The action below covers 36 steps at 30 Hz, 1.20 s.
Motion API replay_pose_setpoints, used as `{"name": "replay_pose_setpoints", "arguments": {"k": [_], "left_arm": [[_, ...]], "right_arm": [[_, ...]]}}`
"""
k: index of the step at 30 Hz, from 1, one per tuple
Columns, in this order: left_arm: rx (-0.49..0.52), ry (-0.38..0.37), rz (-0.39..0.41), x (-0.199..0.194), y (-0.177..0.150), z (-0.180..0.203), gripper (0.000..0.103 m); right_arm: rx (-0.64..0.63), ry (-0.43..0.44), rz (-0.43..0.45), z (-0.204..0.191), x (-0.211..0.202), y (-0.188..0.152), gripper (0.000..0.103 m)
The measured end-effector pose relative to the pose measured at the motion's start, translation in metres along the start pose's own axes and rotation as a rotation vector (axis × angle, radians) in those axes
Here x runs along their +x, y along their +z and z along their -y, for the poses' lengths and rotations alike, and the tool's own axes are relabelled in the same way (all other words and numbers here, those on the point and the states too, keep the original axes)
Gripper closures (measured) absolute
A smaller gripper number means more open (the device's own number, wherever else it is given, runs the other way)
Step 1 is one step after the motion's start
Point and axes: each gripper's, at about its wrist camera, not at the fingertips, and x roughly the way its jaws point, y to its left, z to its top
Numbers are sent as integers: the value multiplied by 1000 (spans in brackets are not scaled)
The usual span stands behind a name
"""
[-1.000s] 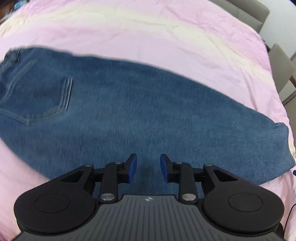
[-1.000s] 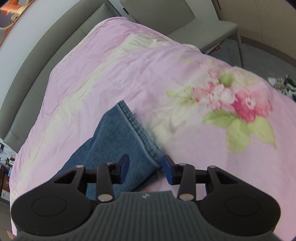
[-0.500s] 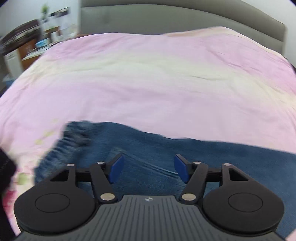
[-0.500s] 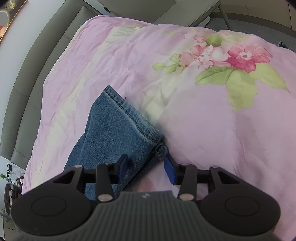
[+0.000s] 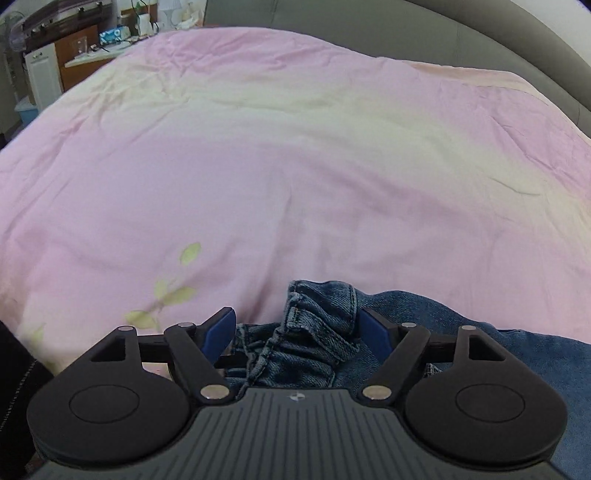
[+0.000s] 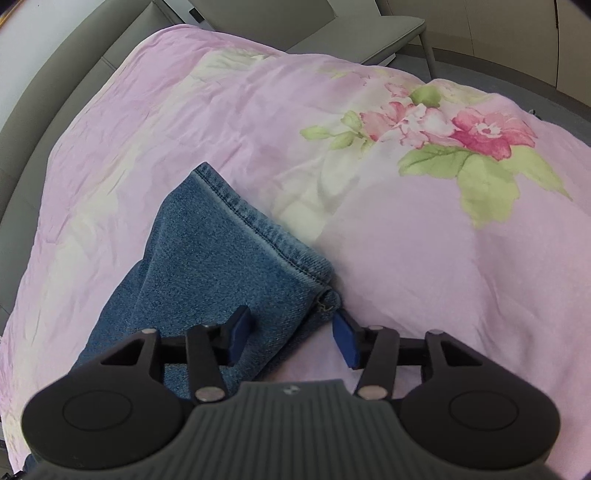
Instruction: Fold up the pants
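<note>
Blue denim pants lie flat on a pink bed cover. In the left wrist view their bunched waistband point(image 5: 317, 321) sits between the fingers of my left gripper point(image 5: 298, 330), whose jaws are opening wide; the blue pads point(image 5: 221, 328) stand off the cloth. In the right wrist view the leg end with its stitched hem point(image 6: 258, 236) runs diagonally. My right gripper point(image 6: 291, 338) straddles the near hem corner point(image 6: 325, 299). Its jaws are opening too: one pad is over the denim, the other over the cover, and neither presses the cloth.
The pink bed cover point(image 5: 258, 166) spreads far ahead, with a flower print point(image 6: 461, 133) to the right of the hem. A grey headboard point(image 5: 461, 33) edges the bed, grey chairs point(image 6: 351, 33) stand beyond it, and cabinets point(image 5: 55, 66) sit far left. A dark sleeve point(image 5: 14, 369) shows lower left.
My left gripper has swept along the pants from the leg and back pocket to the waistband end, and its jaws have spread wide. The right gripper's jaws have widened around the hem corner.
</note>
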Motion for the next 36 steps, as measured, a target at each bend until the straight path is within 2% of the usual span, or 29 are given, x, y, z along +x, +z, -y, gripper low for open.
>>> {"name": "replay_pose_setpoints", "arguments": {"k": [2,3,4,5,6,8,12,13,14,16,21,22,26,29,32,36], "left_arm": [[35,-24,2,10,-8,3,14],[74,-11,24,11,-12,9,19],[123,-2,51,12,-17,15,35],[162,19,70,12,-22,22,37],[212,47,99,9,-30,31,45],[302,98,157,2,-42,45,49],[583,189,296,-24,-78,91,57],[659,221,324,-29,-91,104,61],[688,226,336,-32,-98,110,66],[654,201,331,-35,-102,111,72],[522,190,355,-48,-101,109,78],[482,209,356,-49,-99,107,82],[218,235,344,-63,-70,82,86],[94,240,306,-75,-43,59,86],[114,314,253,-68,-30,53,85],[63,373,130,-27,-25,37,85]], "right_arm": [[-9,-27,0,-6,2,0,50],[-18,-42,1,-9,3,0,49],[-26,-58,2,-13,4,0,49],[-31,-68,2,-15,4,0,47],[-36,-78,2,-17,5,0,47],[-44,-96,1,-20,5,-1,47],[-36,-115,2,-22,6,0,47],[-35,-120,3,-22,6,0,47],[-34,-125,4,-23,7,0,47],[-34,-132,8,-26,6,-3,47],[-29,-125,14,-26,3,-4,47],[-28,-122,16,-26,2,-5,47],[-23,-112,18,-25,-2,-4,48],[-34,-92,20,-24,-7,-1,48],[-36,-67,22,-21,-11,0,48],[-19,-44,20,-17,-8,-1,47]]}}
